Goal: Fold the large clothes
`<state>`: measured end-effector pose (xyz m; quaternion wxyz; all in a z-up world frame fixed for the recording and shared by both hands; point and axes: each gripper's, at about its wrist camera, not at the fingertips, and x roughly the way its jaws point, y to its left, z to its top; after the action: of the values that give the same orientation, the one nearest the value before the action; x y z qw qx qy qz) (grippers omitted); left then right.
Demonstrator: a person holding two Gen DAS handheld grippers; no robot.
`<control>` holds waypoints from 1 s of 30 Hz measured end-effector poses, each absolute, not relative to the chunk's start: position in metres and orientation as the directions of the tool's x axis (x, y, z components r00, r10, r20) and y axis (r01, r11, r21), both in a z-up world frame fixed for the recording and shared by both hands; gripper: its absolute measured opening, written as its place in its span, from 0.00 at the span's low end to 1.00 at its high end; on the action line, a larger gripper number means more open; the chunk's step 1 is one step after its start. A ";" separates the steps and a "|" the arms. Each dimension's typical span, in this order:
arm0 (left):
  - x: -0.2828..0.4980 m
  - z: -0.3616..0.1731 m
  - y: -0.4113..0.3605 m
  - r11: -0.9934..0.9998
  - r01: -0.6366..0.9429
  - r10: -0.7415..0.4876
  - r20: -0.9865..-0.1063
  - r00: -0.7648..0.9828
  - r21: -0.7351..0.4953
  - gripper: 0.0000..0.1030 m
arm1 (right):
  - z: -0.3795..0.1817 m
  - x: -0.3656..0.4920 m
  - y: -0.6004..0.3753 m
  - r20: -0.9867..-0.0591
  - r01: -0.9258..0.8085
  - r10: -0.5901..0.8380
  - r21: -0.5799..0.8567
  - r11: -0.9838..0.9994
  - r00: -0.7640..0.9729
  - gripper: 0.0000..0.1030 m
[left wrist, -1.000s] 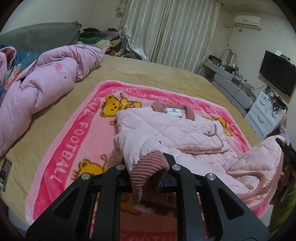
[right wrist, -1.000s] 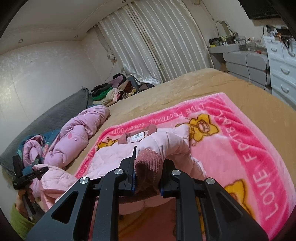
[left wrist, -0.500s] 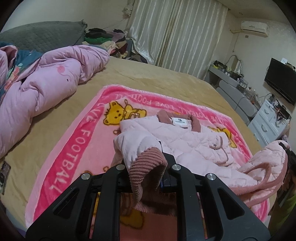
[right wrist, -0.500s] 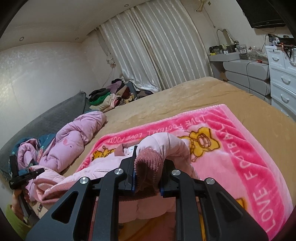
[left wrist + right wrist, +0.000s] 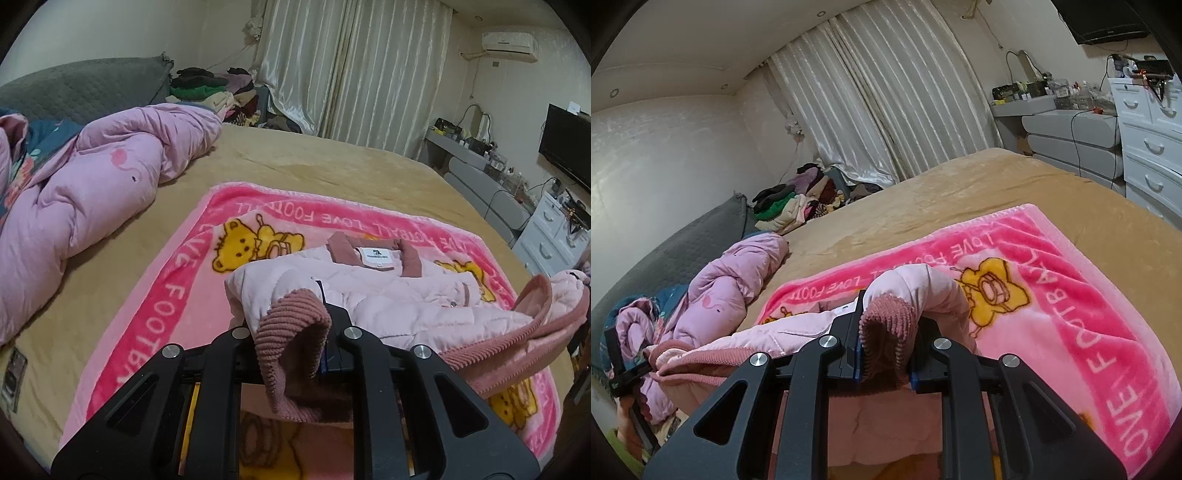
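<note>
A pale pink quilted jacket [image 5: 391, 295] with rose ribbed trim lies on a pink bear-print blanket [image 5: 166, 295], collar and white label [image 5: 376, 254] at the far end. My left gripper [image 5: 295, 332] is shut on a ribbed cuff [image 5: 291, 321] at the jacket's near left corner, held above the blanket. In the right wrist view my right gripper [image 5: 886, 332] is shut on the other ribbed cuff [image 5: 886, 317], with the sleeve [image 5: 923, 284] arched over it. The ribbed hem [image 5: 701, 365] hangs between the two grippers. The left gripper [image 5: 620, 373] shows at that view's left edge.
The blanket lies on a tan bedspread [image 5: 314, 166]. A bunched pink duvet [image 5: 92, 192] fills the bed's left side by a grey headboard [image 5: 85, 88]. Piled clothes [image 5: 210, 88] sit at the far corner. White drawers [image 5: 1152, 147] and a TV [image 5: 565, 147] stand right of the bed.
Both grippers have carried the jacket's lower edge forward over the bed toward the collar. The collar now sits nearer in the left wrist view and less of the jacket's body shows.
</note>
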<state>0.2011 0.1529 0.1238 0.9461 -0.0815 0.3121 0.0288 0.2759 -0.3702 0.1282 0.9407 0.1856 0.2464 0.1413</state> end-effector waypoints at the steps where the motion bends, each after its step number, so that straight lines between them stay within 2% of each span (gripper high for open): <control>1: 0.204 0.123 0.154 0.985 -0.106 0.004 -0.595 0.804 -0.136 0.09 | 0.127 0.278 -0.370 -0.413 -0.171 0.355 0.419 0.892 0.839 0.16; 23: 0.253 0.072 0.153 0.988 -0.139 0.078 -0.583 0.809 -0.061 0.11 | 0.079 0.345 -0.355 -0.501 -0.063 0.277 0.402 0.914 0.820 0.16; 30: 0.268 0.059 0.156 0.975 -0.181 0.073 -0.581 0.810 -0.129 0.13 | 0.063 0.357 -0.355 -0.539 -0.022 0.260 0.407 0.913 0.801 0.19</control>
<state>0.2682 0.1561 0.0590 0.9472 -0.0895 0.3006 0.0670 0.3572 -0.3549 0.0629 0.9289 0.1941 0.3061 0.0760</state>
